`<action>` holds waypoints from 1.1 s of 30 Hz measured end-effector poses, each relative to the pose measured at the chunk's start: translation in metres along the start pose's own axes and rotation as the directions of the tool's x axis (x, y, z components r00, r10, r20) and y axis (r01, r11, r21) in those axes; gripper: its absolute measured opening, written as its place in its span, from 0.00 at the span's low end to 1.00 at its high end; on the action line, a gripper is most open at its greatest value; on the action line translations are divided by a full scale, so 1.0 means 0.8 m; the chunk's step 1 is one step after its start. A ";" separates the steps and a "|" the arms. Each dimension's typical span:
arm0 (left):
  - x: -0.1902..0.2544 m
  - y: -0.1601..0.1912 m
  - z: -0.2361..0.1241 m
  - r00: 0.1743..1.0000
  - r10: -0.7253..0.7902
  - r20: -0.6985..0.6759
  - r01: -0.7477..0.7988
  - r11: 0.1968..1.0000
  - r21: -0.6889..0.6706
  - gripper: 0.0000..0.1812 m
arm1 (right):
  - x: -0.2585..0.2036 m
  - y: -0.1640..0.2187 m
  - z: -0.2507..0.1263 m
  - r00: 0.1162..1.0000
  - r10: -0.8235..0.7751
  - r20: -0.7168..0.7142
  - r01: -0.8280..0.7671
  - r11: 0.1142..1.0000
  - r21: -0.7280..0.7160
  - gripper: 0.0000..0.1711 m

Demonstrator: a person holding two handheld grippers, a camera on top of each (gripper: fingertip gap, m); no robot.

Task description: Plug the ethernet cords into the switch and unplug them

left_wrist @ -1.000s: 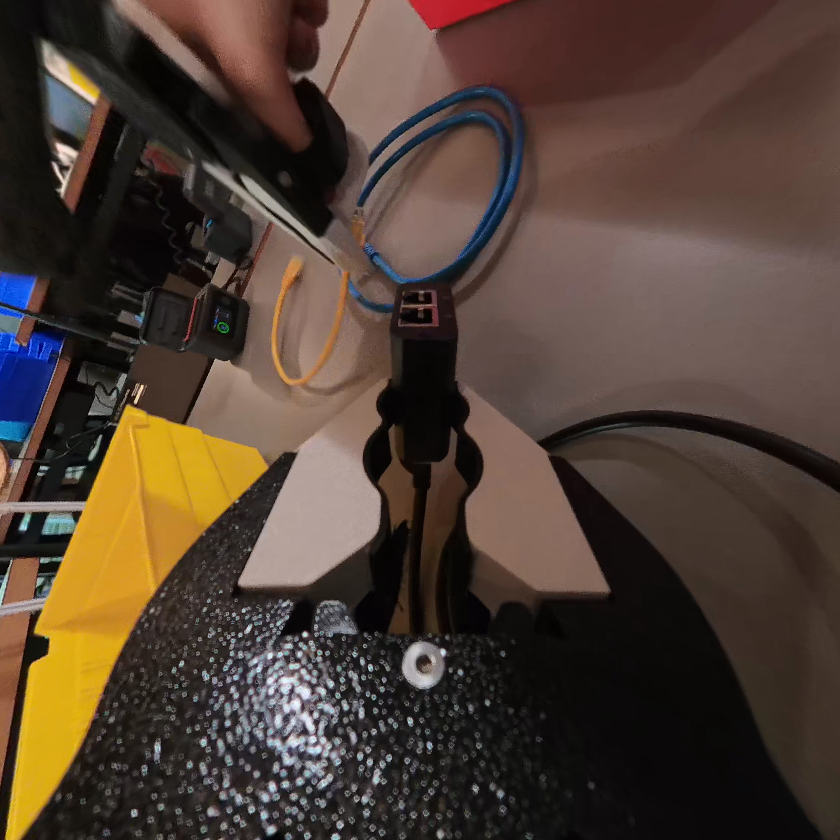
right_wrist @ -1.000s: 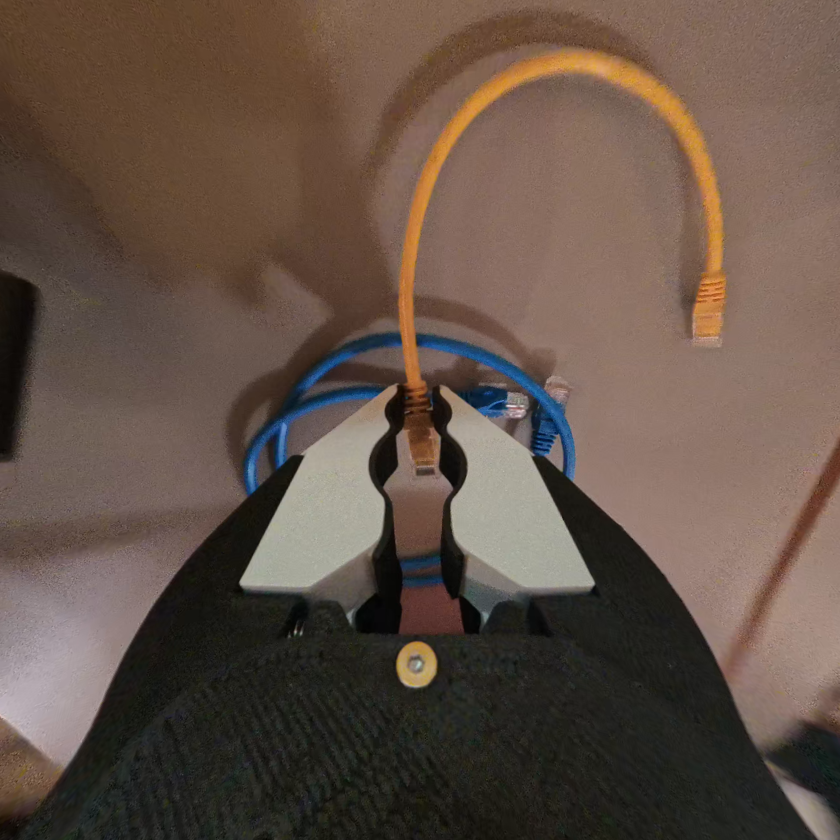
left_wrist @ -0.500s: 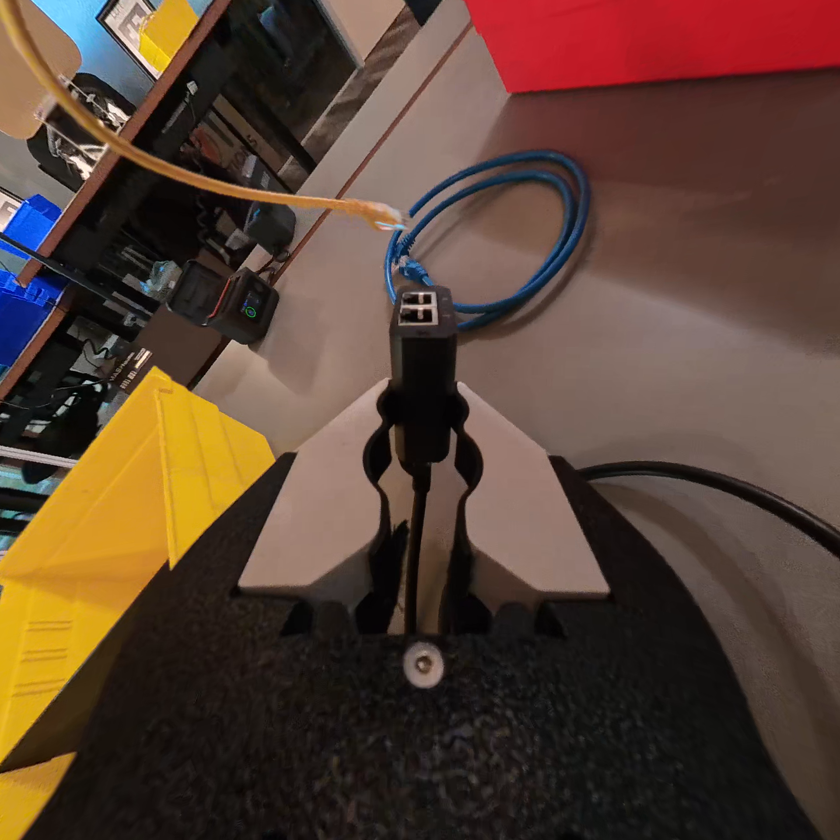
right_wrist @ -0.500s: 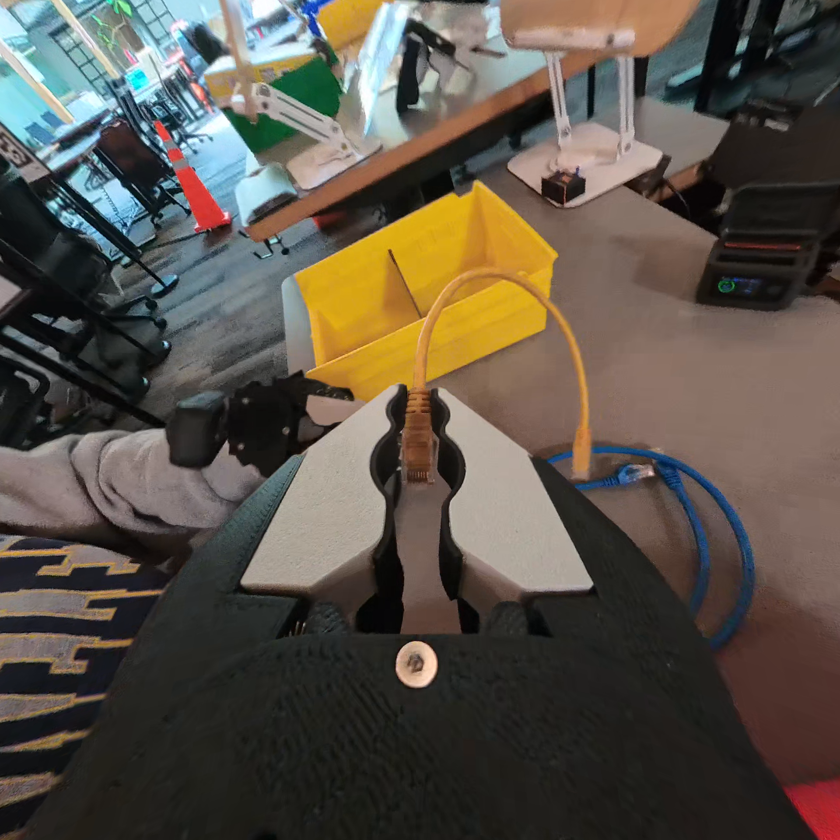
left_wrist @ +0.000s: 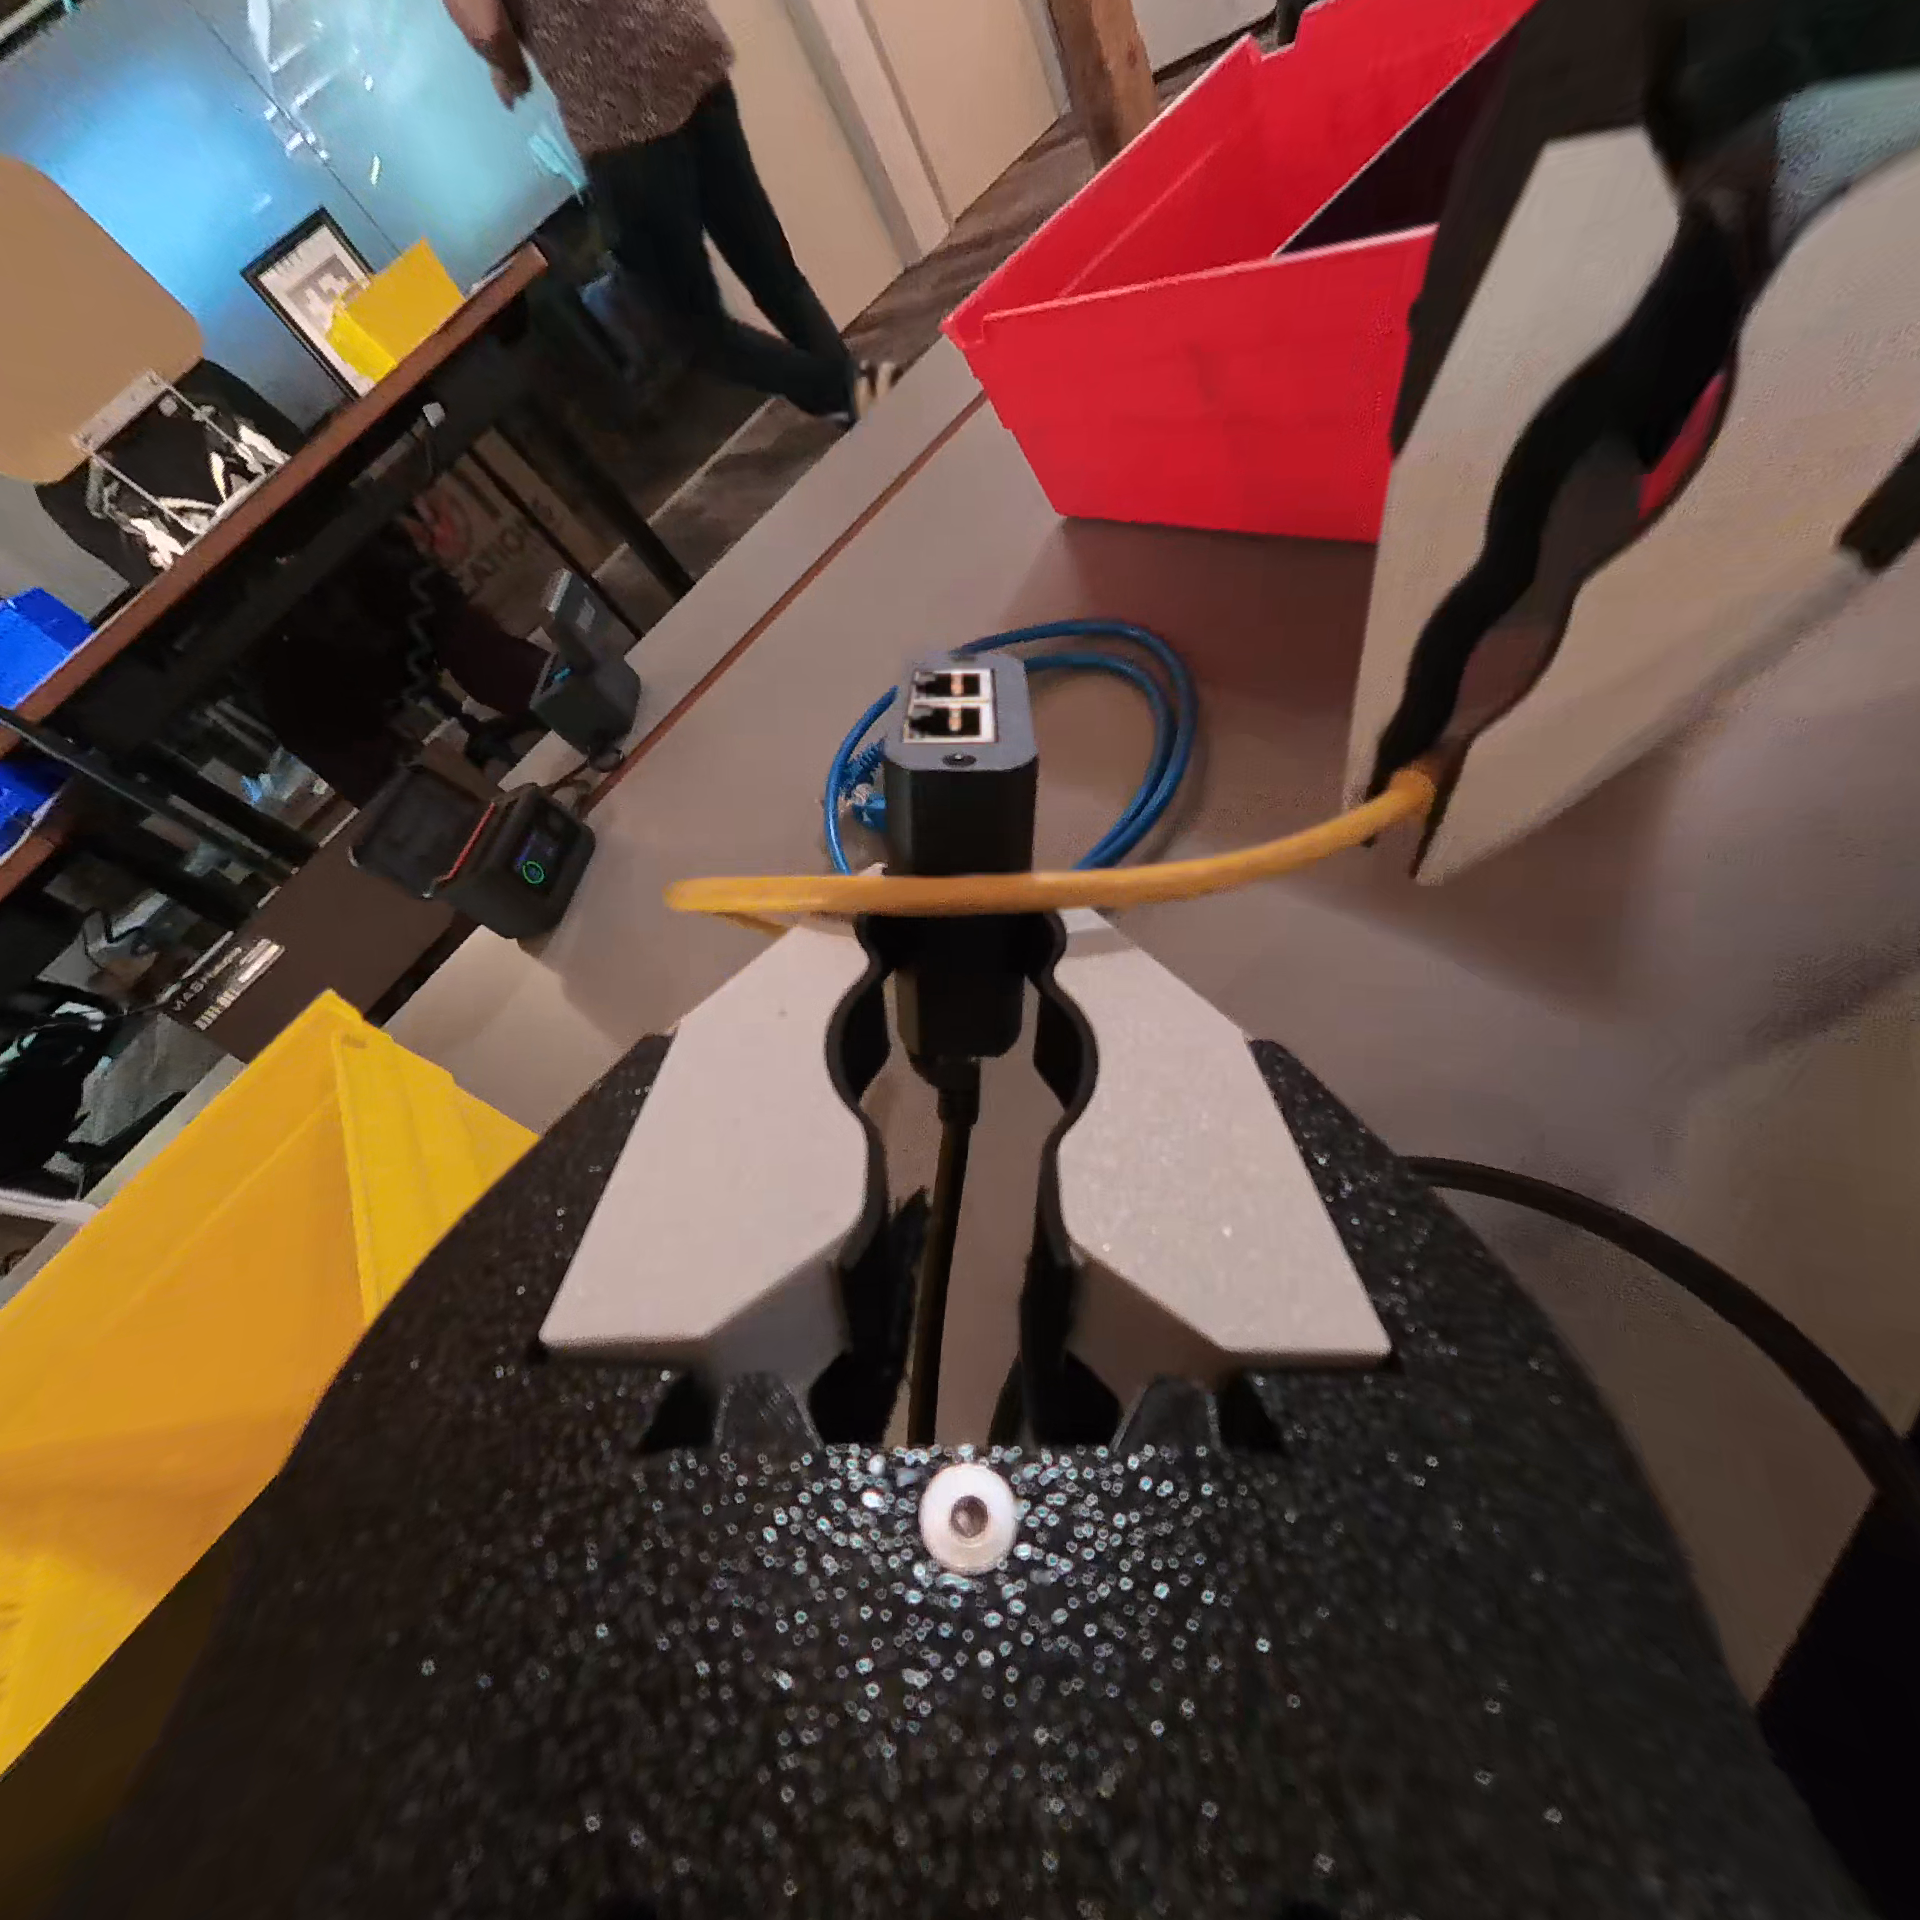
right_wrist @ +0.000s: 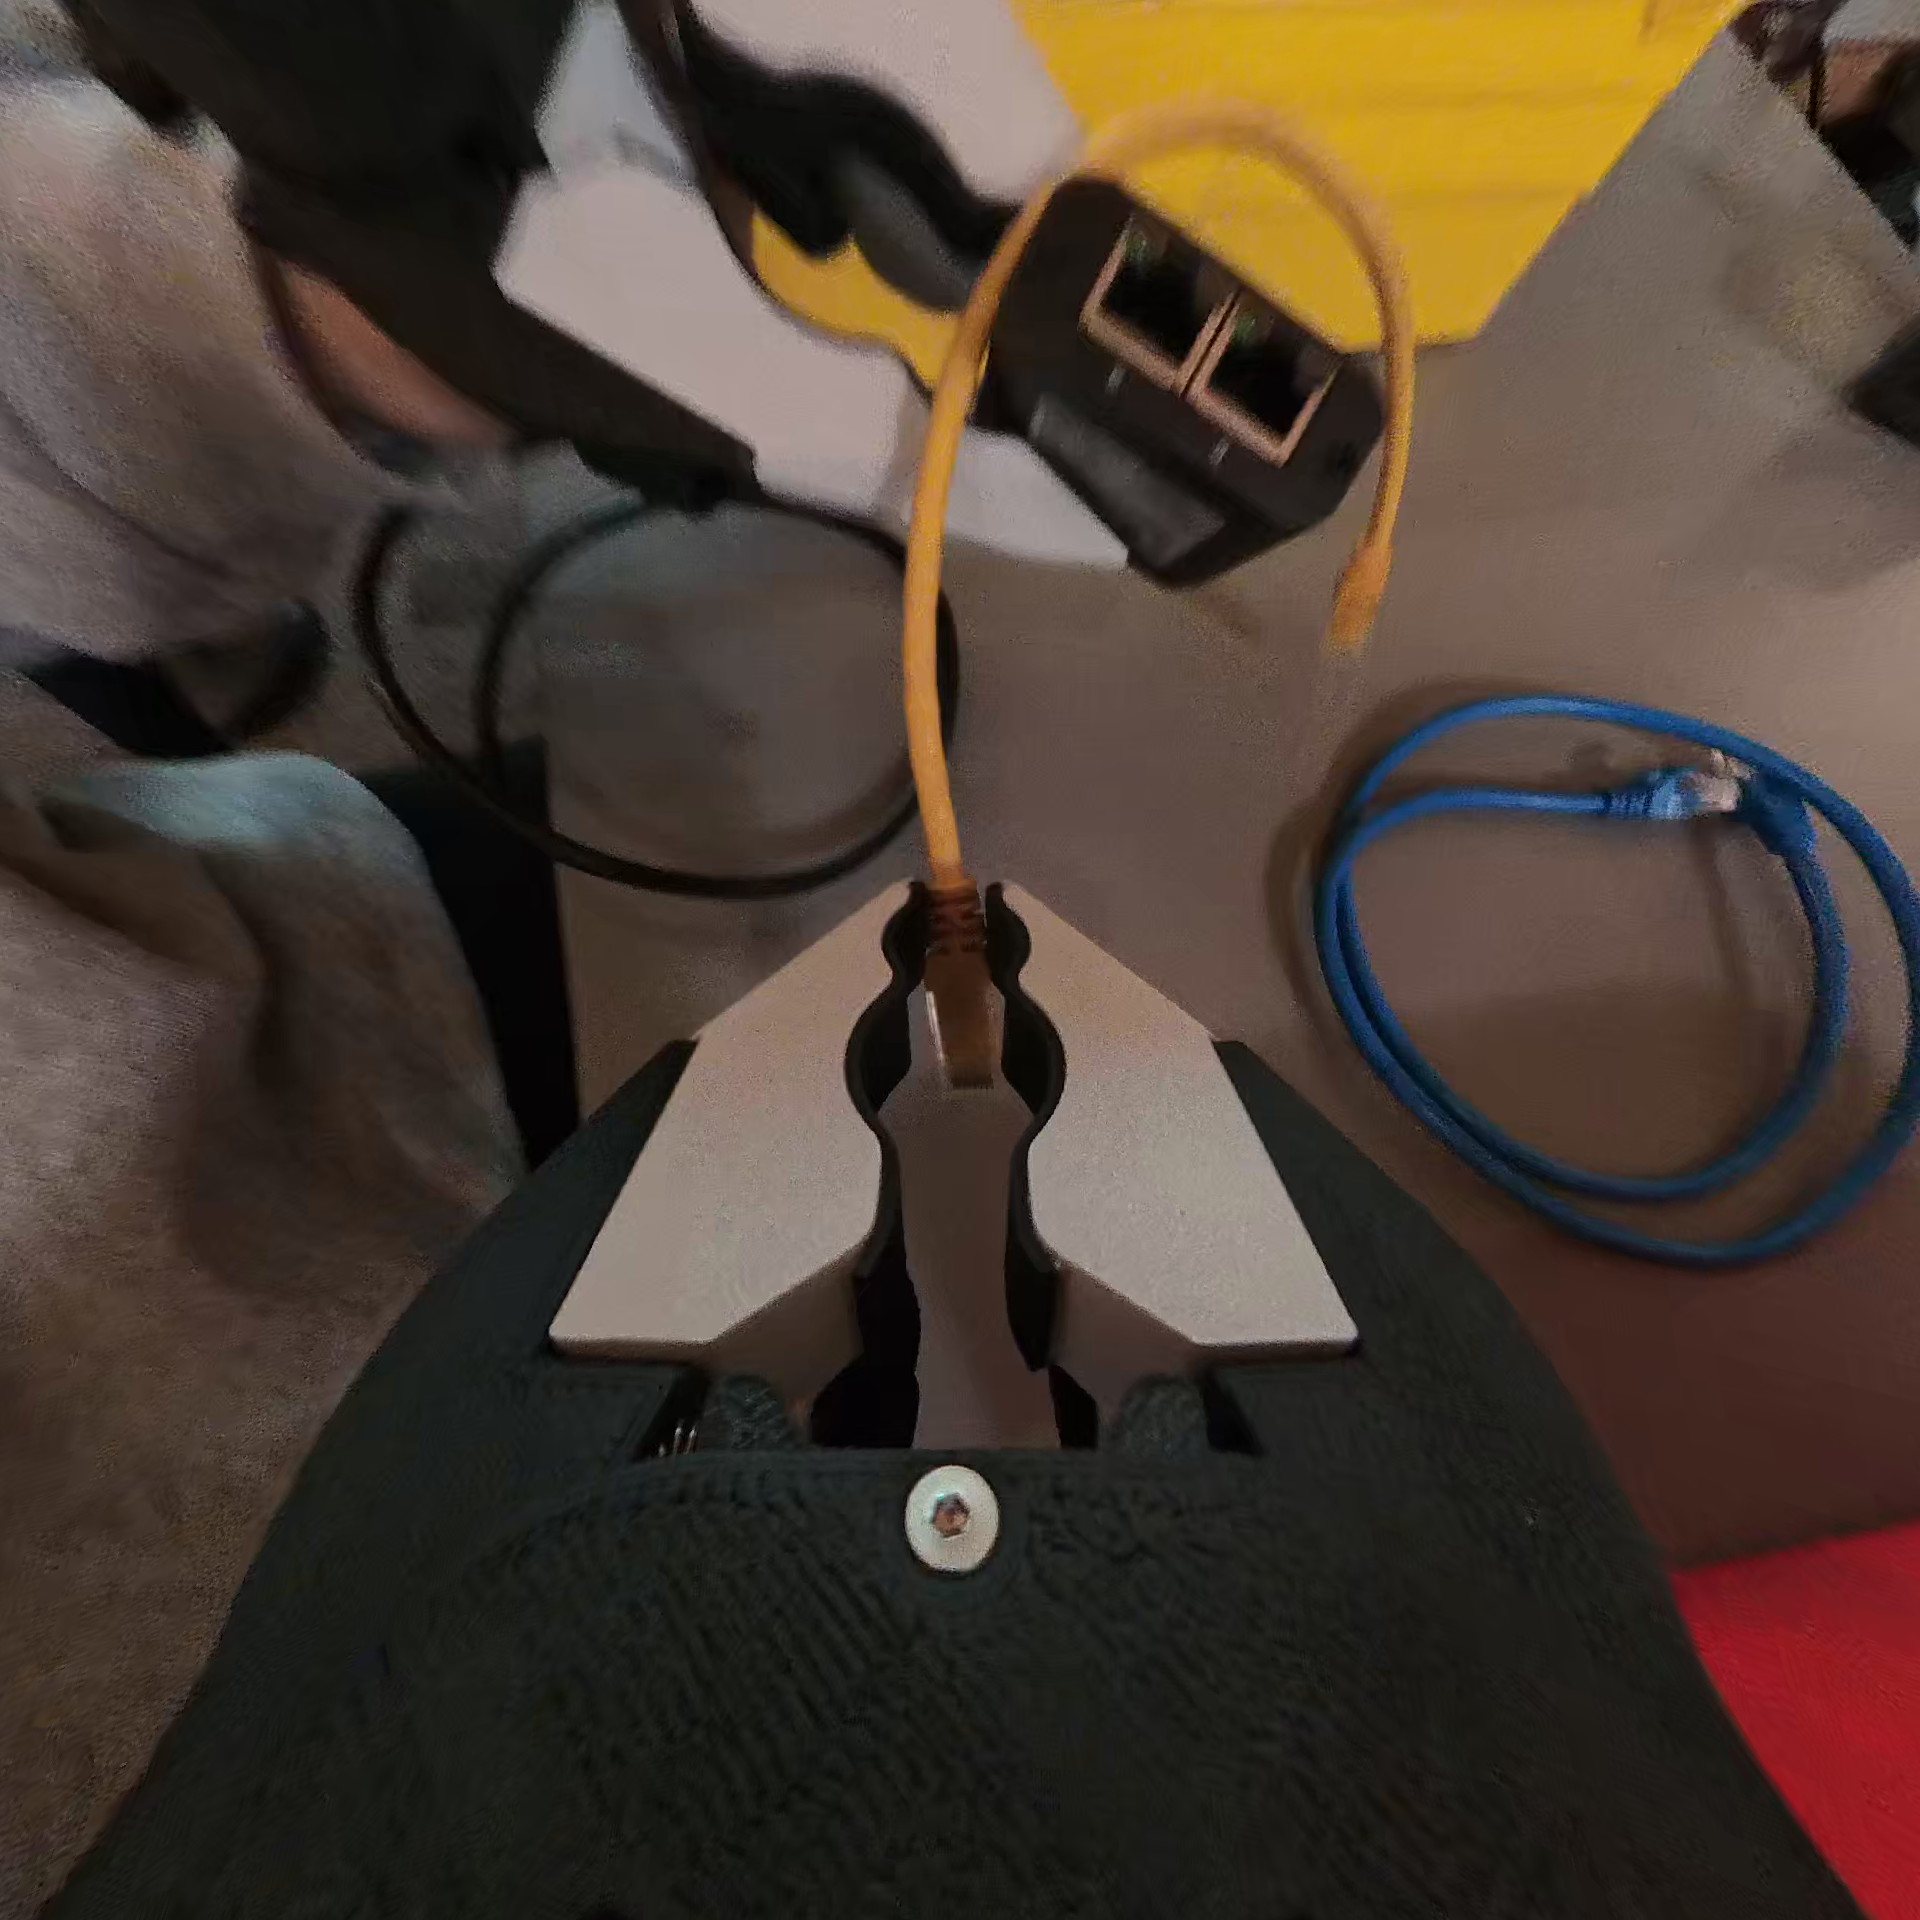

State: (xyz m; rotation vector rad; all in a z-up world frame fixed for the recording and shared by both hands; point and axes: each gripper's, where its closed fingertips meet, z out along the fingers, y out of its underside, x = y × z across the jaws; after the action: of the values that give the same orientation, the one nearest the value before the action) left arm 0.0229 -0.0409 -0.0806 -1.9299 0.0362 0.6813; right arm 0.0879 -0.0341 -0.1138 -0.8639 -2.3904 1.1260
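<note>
Item one: the left gripper (left_wrist: 961, 966), which we find clenched on the black switch (left_wrist: 961, 821) at centre frame, its two ports facing away from the camera and both vacant. A black cable (left_wrist: 1662, 1278) trails off at lower right.

Item two: the right gripper (right_wrist: 956, 914), clamped on one plug of the yellow ethernet cord (right_wrist: 935, 582). The cord arches up across the switch (right_wrist: 1195, 384) in the upper centre of the right wrist view; its free plug hangs at upper right, not inserted.

Item three: the blue ethernet cord (right_wrist: 1600, 987), coiled on the grey table (right_wrist: 1143, 727) at right, untouched.

Also noted: a red bin (left_wrist: 1195, 353) at upper right and a yellow bin (left_wrist: 208, 1299) at lower left of the left wrist view.
</note>
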 end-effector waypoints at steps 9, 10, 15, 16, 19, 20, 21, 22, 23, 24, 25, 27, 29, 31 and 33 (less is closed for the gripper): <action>0.018 -0.014 0.000 0.994 0.105 -0.003 -0.105 0.992 -0.065 0.11 | 0.023 0.043 0.020 0.964 -0.119 -0.239 0.049 0.958 -0.281 0.06; 0.019 -0.016 -0.001 0.993 0.115 -0.003 -0.114 0.991 -0.066 0.11 | 0.020 0.043 0.023 0.967 -0.110 -0.231 0.041 0.957 -0.286 0.05; 0.012 0.000 -0.004 0.999 0.020 -0.026 -0.023 0.992 -0.121 0.11 | -0.004 0.010 0.019 0.976 0.217 0.014 -0.216 0.976 -0.031 0.05; 0.011 0.005 -0.004 0.999 -0.004 -0.042 -0.001 0.992 -0.130 0.11 | -0.007 -0.007 0.010 0.948 0.300 0.108 -0.307 0.950 0.055 0.04; 0.012 0.017 -0.005 0.993 -0.074 -0.094 0.061 0.988 -0.139 0.12 | 0.009 -0.047 -0.026 0.814 0.469 0.344 -0.563 0.784 0.262 0.04; 0.016 0.018 -0.006 0.988 -0.093 -0.126 0.075 0.988 -0.136 0.12 | 0.017 -0.054 -0.037 0.776 0.491 0.396 -0.616 0.726 0.306 0.04; 0.019 0.019 -0.007 0.983 -0.115 -0.145 0.095 0.986 -0.136 0.12 | 0.024 -0.058 -0.046 0.757 0.496 0.425 -0.643 0.683 0.347 0.04; 0.021 0.019 -0.008 0.978 -0.135 -0.156 0.114 0.984 -0.136 0.12 | 0.030 -0.061 -0.052 0.754 0.490 0.438 -0.650 0.655 0.386 0.04; 0.024 0.017 -0.008 0.974 -0.147 -0.171 0.125 0.983 -0.131 0.11 | 0.036 -0.061 -0.056 0.758 0.490 0.431 -0.648 0.638 0.415 0.04; 0.027 0.016 -0.008 0.971 -0.156 -0.181 0.134 0.983 -0.127 0.12 | 0.041 -0.063 -0.058 0.771 0.484 0.415 -0.636 0.630 0.446 0.04; 0.030 0.014 -0.008 0.969 -0.161 -0.187 0.139 0.982 -0.126 0.12 | 0.043 -0.066 -0.061 0.786 0.470 0.402 -0.618 0.622 0.481 0.04; 0.036 0.011 -0.007 0.969 -0.156 -0.192 0.134 0.983 -0.122 0.12 | 0.044 -0.075 -0.064 0.819 0.440 0.367 -0.573 0.614 0.543 0.04; 0.041 0.011 -0.006 0.971 -0.146 -0.189 0.125 0.985 -0.117 0.12 | 0.043 -0.082 -0.063 0.867 0.409 0.286 -0.494 0.626 0.603 0.04; 0.046 0.012 -0.003 0.975 -0.131 -0.178 0.113 0.988 -0.108 0.12 | 0.044 -0.088 -0.061 0.902 0.385 0.194 -0.412 0.634 0.654 0.04; 0.048 0.012 0.000 0.983 -0.105 -0.151 0.094 0.993 -0.078 0.11 | 0.046 -0.092 -0.058 0.914 0.387 0.120 -0.356 0.625 0.695 0.04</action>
State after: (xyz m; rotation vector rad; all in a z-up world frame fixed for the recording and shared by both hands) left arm 0.0520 -0.0350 -0.1062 -2.0351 0.0130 0.4708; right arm 0.0583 -0.0206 -0.0255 -1.0815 -1.5091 1.9757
